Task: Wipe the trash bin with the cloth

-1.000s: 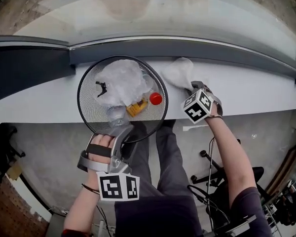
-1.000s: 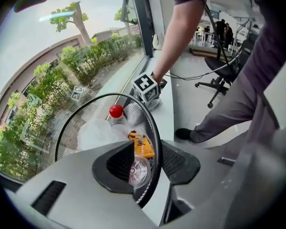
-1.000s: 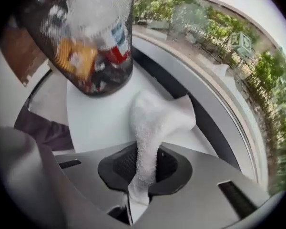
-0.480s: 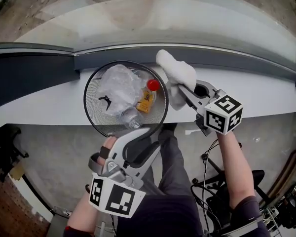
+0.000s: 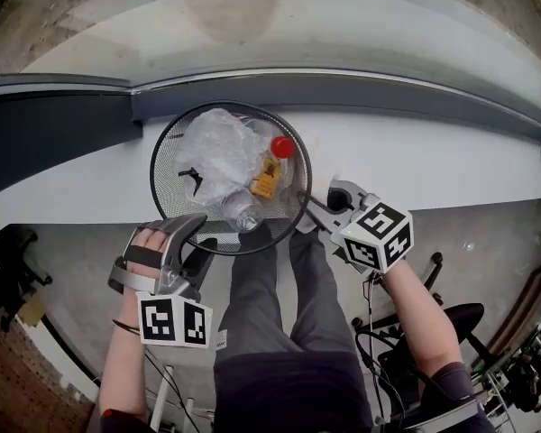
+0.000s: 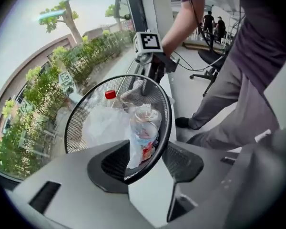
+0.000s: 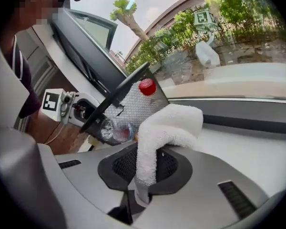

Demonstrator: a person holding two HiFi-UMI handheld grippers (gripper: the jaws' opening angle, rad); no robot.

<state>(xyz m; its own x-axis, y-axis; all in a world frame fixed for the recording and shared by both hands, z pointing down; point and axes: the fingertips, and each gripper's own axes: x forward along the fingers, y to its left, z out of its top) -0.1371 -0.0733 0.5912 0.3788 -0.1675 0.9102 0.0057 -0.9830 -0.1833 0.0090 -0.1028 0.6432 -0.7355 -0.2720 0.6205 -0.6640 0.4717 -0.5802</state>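
Head view, against the earlier frames: the right gripper (image 7: 145, 162) was up at the bin's far right rim half a second ago, with the cloth in plain sight. It now sits nearer, just beside the bin's near right side, marker cube (image 5: 374, 235) toward me, and from above the cloth is mostly hidden beneath it. The left gripper (image 5: 203, 235) has shifted left along the near rim. The trash bin (image 5: 171, 207) stands where it did on the white surface (image 5: 433, 165). The red cap (image 5: 281, 146) inside lies further toward the far side than a second ago.

Left gripper view: its fingers (image 6: 181, 162) have just been opening and stand well apart. The bin's near rim runs between them, one pad seen through the mesh inside the bin, the other outside. I see no firm pinch.

Right gripper view: the fingers are nearly together, clamped on the cloth (image 7: 169, 128), which rises between them and folds over toward the bin.

Materials:
- Bin: round, black wire mesh with a solid dark rim.
- Cloth: white, thick, looped terry pile.
- Contents: a crumpled clear plastic bag (image 5: 215, 147), a clear bottle (image 5: 239, 207), and a yellow-labelled bottle under the red cap.
- Surface: smooth and matte, with a dark window frame along its far edge.
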